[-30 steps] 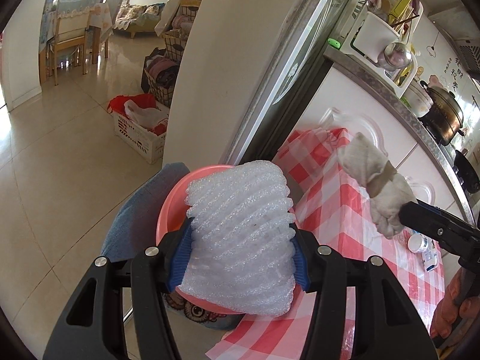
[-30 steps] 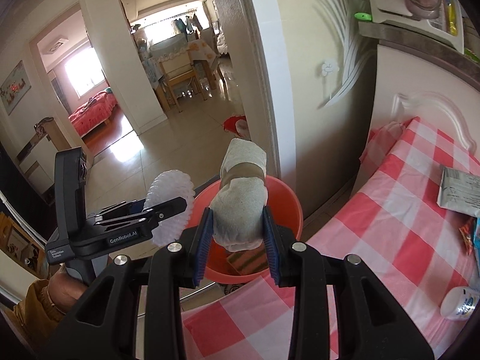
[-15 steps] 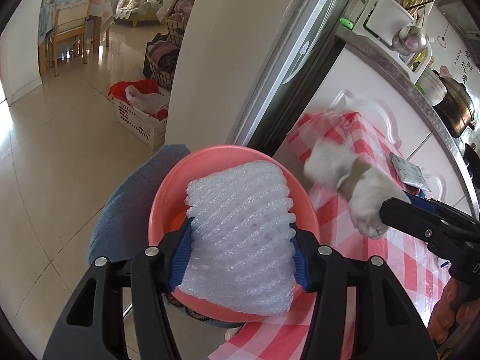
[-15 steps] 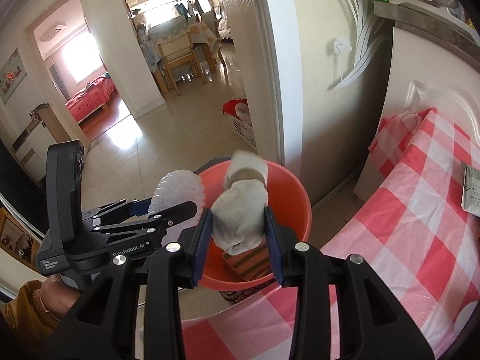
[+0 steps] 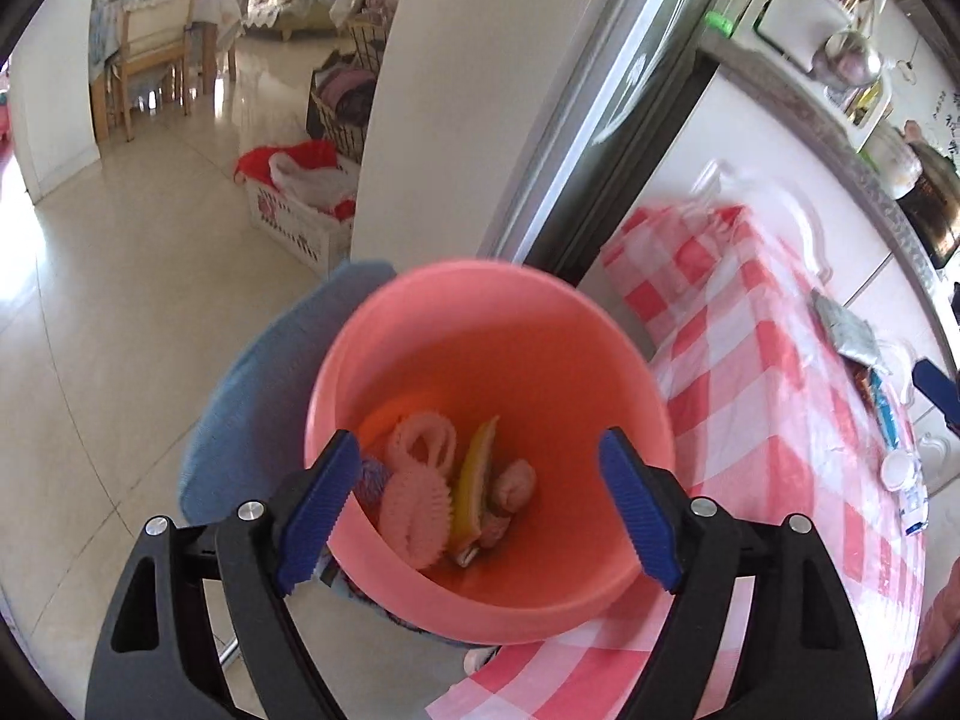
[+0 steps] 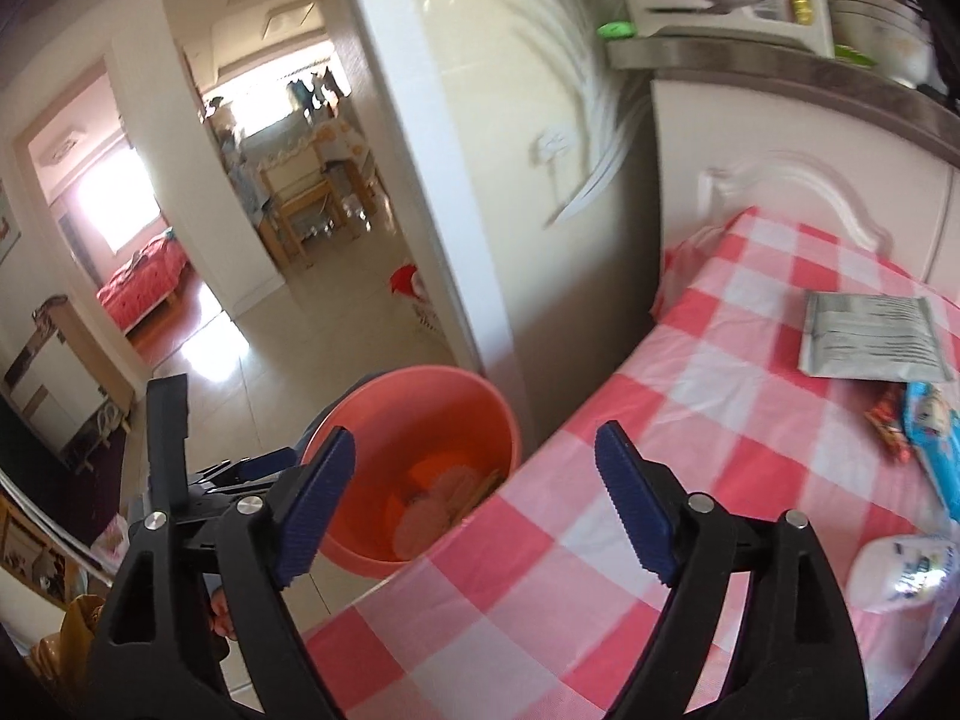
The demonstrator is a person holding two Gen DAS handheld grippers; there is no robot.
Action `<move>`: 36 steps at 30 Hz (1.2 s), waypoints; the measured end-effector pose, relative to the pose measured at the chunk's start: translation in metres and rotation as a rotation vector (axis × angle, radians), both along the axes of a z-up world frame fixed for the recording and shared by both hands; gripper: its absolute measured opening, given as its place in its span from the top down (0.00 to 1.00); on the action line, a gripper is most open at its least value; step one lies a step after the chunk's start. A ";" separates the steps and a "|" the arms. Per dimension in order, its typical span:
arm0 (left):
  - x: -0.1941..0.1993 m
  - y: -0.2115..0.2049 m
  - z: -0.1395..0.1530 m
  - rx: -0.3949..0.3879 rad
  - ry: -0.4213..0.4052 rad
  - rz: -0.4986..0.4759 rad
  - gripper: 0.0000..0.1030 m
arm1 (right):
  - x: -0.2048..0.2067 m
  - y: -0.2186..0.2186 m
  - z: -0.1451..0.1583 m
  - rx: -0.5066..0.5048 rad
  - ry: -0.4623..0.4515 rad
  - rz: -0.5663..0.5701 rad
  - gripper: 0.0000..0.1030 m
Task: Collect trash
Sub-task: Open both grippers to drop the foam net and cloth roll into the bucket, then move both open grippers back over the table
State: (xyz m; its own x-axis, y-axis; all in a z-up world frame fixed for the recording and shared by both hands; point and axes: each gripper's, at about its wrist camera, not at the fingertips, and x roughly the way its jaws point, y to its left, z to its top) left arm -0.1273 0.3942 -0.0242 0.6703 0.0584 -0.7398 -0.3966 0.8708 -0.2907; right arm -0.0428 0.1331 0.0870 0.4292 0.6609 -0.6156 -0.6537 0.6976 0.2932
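A pink bucket (image 5: 480, 324) stands on the floor at the table's corner. Inside lie the white foam netting (image 5: 417, 495), the crumpled paper wad (image 5: 513, 483) and a yellow strip (image 5: 474, 489). My left gripper (image 5: 480, 510) is open and empty right above the bucket. My right gripper (image 6: 474, 501) is open and empty over the table's edge, with the bucket (image 6: 414, 396) to its left. A grey foil packet (image 6: 870, 336), a blue wrapper (image 6: 936, 438), a red wrapper (image 6: 888, 426) and a white cup (image 6: 900, 570) lie on the checked tablecloth (image 6: 660, 480).
A blue-cushioned stool (image 5: 264, 396) stands beside the bucket. A white cabinet (image 6: 780, 138) and a wall pillar (image 5: 468, 90) stand behind the table. A white laundry basket (image 5: 300, 210) sits on the tiled floor farther back.
Both grippers have opened. The foam netting and the paper wad have dropped into the bucket. My right gripper has swung right, over the table.
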 end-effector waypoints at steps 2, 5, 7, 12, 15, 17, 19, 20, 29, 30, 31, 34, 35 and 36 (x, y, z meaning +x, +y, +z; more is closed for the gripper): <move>-0.003 -0.005 0.012 0.021 -0.028 -0.004 0.19 | -0.001 -0.024 0.006 0.011 -0.015 -0.038 0.17; -0.005 -0.017 0.025 0.048 -0.049 -0.017 0.15 | -0.002 -0.059 0.011 0.028 -0.018 -0.093 0.17; -0.006 -0.026 0.033 0.051 -0.052 -0.039 0.15 | -0.004 -0.080 0.011 0.042 -0.022 -0.132 0.17; -0.006 -0.054 0.051 0.047 -0.062 -0.102 0.15 | -0.012 -0.131 0.013 0.062 -0.023 -0.216 0.17; -0.008 -0.071 0.060 0.045 -0.072 -0.134 0.15 | -0.008 -0.157 0.012 0.074 -0.028 -0.260 0.17; -0.008 -0.083 0.067 0.043 -0.083 -0.161 0.15 | -0.007 -0.178 0.013 0.084 -0.031 -0.290 0.17; -0.007 -0.095 0.074 0.055 -0.096 -0.188 0.15 | -0.006 -0.196 0.014 0.090 -0.037 -0.322 0.17; -0.006 -0.101 0.078 0.060 -0.102 -0.204 0.14 | -0.004 -0.205 0.014 0.093 -0.032 -0.336 0.17; 0.027 -0.156 0.106 0.019 -0.128 -0.348 0.13 | 0.024 -0.270 0.001 0.087 0.048 -0.387 0.16; 0.029 -0.163 0.106 0.015 -0.130 -0.367 0.13 | 0.025 -0.274 -0.001 0.068 0.048 -0.395 0.16; 0.031 -0.173 0.107 0.013 -0.133 -0.398 0.13 | 0.025 -0.279 -0.004 0.045 0.042 -0.407 0.16; 0.038 -0.204 0.104 0.023 -0.132 -0.500 0.13 | 0.021 -0.290 -0.014 0.021 0.042 -0.425 0.16; 0.041 -0.214 0.103 0.033 -0.127 -0.534 0.13 | 0.020 -0.292 -0.017 0.022 0.049 -0.432 0.16; 0.043 -0.222 0.101 0.040 -0.125 -0.556 0.13 | 0.019 -0.296 -0.021 0.030 0.058 -0.440 0.16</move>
